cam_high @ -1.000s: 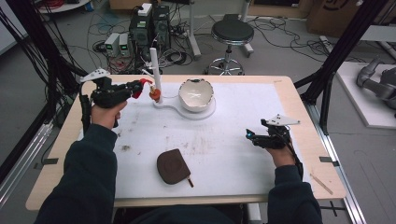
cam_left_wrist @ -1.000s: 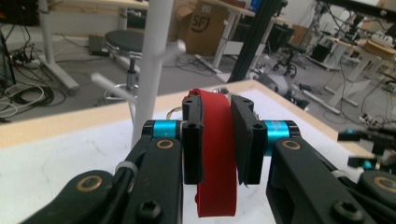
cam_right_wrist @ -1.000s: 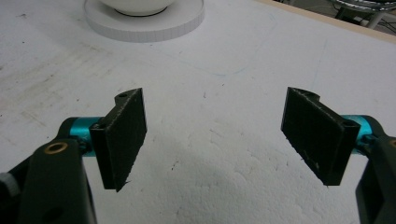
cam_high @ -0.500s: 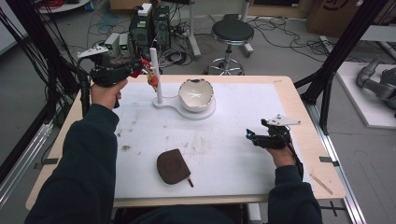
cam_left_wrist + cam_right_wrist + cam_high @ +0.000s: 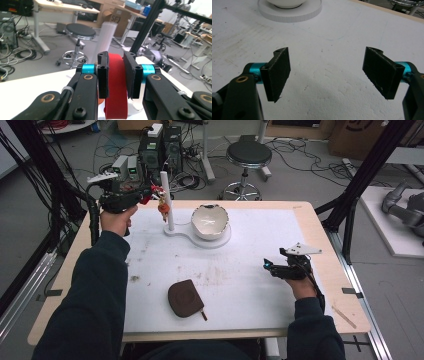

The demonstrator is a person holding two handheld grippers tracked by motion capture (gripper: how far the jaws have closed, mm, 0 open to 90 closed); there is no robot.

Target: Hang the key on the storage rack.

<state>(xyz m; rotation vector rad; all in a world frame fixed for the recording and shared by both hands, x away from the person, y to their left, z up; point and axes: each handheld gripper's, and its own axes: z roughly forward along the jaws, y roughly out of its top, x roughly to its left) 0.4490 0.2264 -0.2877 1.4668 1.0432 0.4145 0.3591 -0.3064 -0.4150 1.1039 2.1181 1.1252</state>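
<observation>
1. Left tongs (image 5: 148,196) grip red strap (image 5: 116,85) with orange charm, upper left of frame, beside white post (image 5: 166,200).
2. Right tongs (image 5: 329,72) gape empty over bench (image 5: 320,235), lower right.

Wooden table (image 5: 345,270), white mat (image 5: 250,260) on it, white stand base (image 5: 200,239), brown pouch (image 5: 184,298)
</observation>
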